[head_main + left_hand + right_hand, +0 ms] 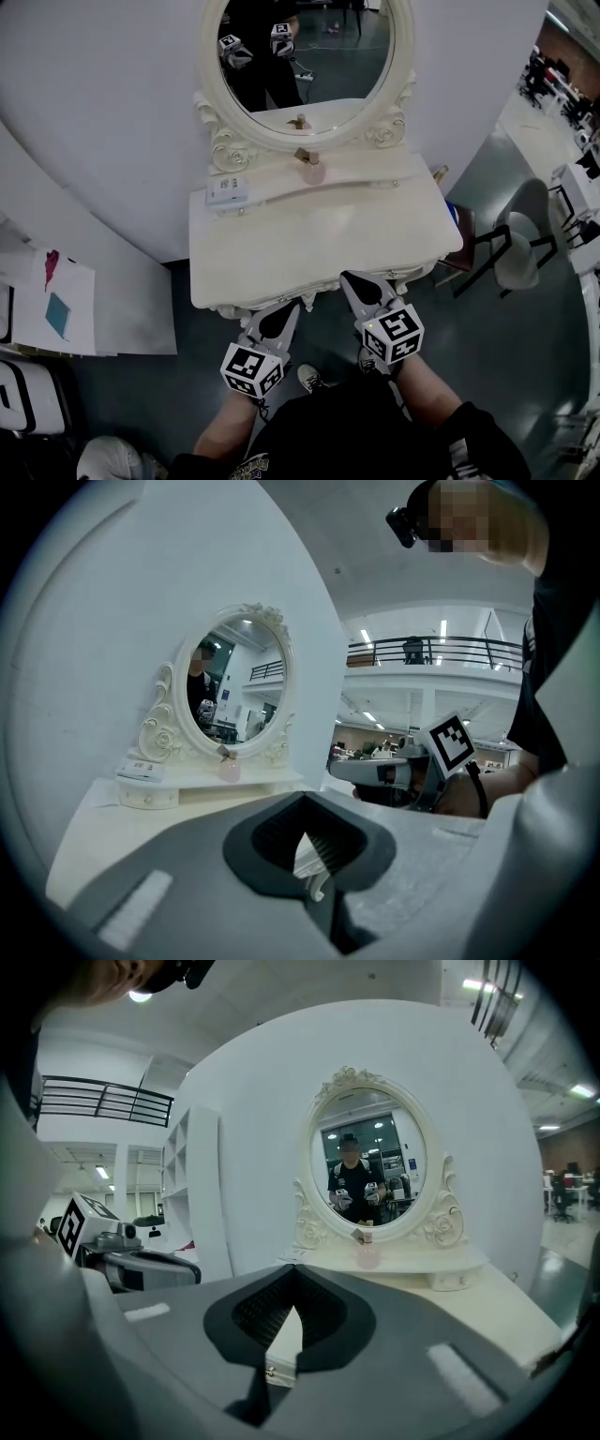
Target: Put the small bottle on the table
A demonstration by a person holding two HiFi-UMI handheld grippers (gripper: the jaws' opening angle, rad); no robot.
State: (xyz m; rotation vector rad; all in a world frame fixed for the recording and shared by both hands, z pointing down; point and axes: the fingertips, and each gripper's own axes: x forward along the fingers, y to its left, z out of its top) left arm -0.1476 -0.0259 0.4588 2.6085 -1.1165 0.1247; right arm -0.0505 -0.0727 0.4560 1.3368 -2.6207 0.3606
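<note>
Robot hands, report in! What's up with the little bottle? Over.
Left gripper, right gripper: jaws shut, empty, at the table's front edge. Small bottle upright on the shelf below the mirror, untouched. Nothing in between.

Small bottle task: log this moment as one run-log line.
small bottle: on shelf under mirror | left gripper: shut, empty | right gripper: shut, empty | both: at table edge

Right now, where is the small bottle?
In the head view the small bottle stands on the raised back shelf of the dressing table, centred just under the oval mirror, right of the white box.
</note>
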